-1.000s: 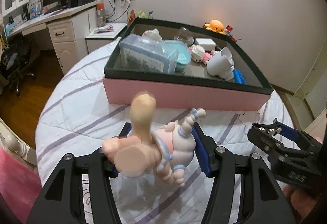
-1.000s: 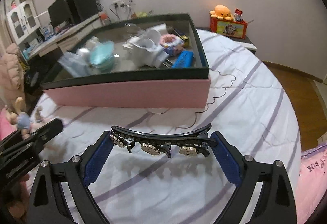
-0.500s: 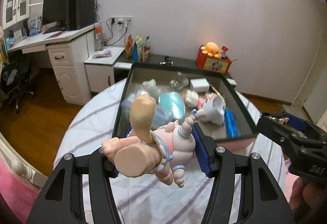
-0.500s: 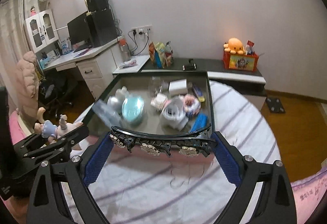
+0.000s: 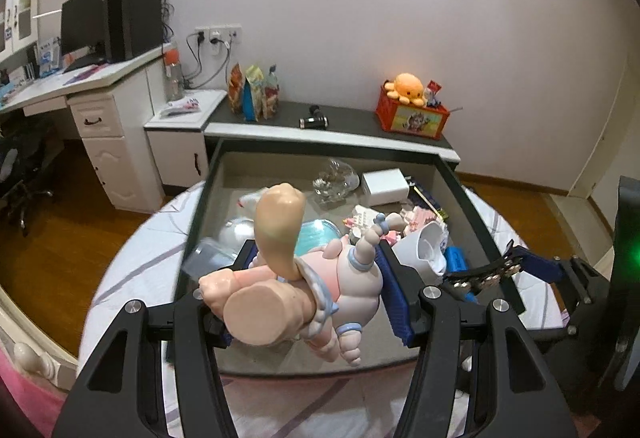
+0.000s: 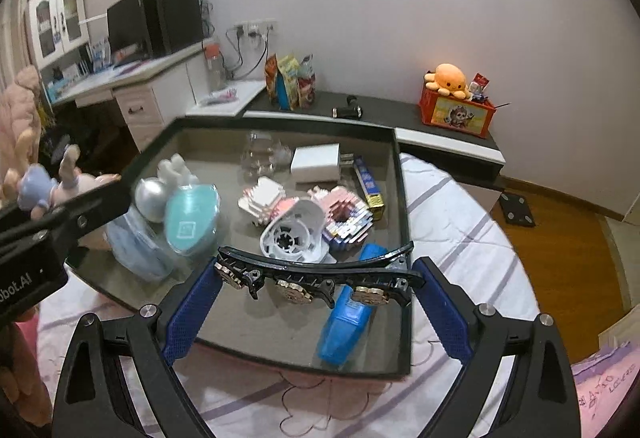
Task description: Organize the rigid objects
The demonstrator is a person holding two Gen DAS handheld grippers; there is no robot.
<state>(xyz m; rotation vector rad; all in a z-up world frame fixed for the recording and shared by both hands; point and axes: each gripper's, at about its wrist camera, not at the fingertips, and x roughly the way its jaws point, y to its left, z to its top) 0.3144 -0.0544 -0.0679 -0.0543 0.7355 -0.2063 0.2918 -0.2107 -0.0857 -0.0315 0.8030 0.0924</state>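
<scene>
Between my left claw pads: one doll figure, clamped, above the box. My right claw: clamped on a black hair clip, likewise over it. Already boxed: white charger, blue case, sundry toys. Both held items await deposit.

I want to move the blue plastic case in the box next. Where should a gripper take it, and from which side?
Grip the blue case across its two long sides, coming down from above. It lies flat near the box's front right corner, so its narrow width fits between fingers; the box wall crowds its right side.
</scene>
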